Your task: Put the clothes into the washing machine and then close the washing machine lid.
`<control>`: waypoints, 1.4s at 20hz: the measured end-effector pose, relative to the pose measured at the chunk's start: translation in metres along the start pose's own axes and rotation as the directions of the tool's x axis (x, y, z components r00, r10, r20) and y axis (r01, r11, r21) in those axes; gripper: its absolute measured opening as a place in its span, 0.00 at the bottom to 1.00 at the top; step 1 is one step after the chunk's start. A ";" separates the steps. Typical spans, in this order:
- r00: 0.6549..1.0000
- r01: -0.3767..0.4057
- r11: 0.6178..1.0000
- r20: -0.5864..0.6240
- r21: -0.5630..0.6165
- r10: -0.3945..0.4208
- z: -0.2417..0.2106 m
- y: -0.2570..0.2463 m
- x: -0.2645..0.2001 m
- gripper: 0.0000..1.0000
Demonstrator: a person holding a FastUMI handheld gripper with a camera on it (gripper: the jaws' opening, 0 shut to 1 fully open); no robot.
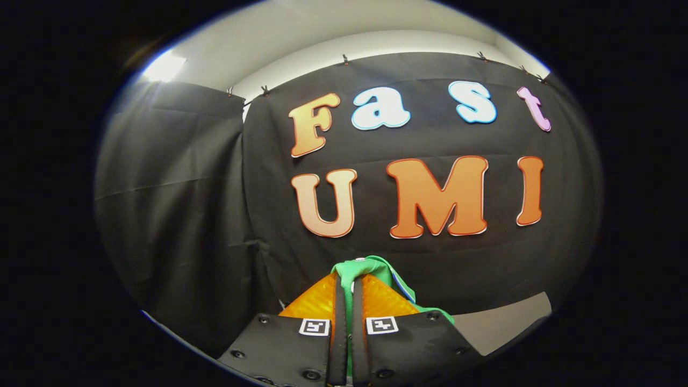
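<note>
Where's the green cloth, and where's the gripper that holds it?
Green cloth (359, 267): gripper view, on the bunched fold sticking out past the fingertips.
Gripper (349, 282): gripper view, midway between its fingertips, jaws closed on the cloth.

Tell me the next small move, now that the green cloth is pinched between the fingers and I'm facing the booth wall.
Probably tilt the gripper down to bring the washing machine into sight. The fingers are shut on the green fabric garment, which bunches over their tips, and ahead lies just the black cloth wall, so there is no target to carry toward yet.
</note>
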State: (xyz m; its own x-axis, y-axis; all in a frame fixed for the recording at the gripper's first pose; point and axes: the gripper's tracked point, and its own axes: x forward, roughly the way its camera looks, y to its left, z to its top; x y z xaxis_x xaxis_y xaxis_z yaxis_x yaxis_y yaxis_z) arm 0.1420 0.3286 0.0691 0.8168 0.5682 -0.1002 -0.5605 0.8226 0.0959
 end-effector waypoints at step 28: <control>0.937 -0.081 0.979 -0.321 0.187 0.139 -0.211 0.075 0.130 0.12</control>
State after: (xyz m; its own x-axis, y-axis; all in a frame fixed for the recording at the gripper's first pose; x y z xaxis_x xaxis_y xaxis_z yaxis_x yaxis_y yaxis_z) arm 0.1776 0.4686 -0.1457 0.6433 0.6536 -0.3988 -0.5892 0.7552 0.2873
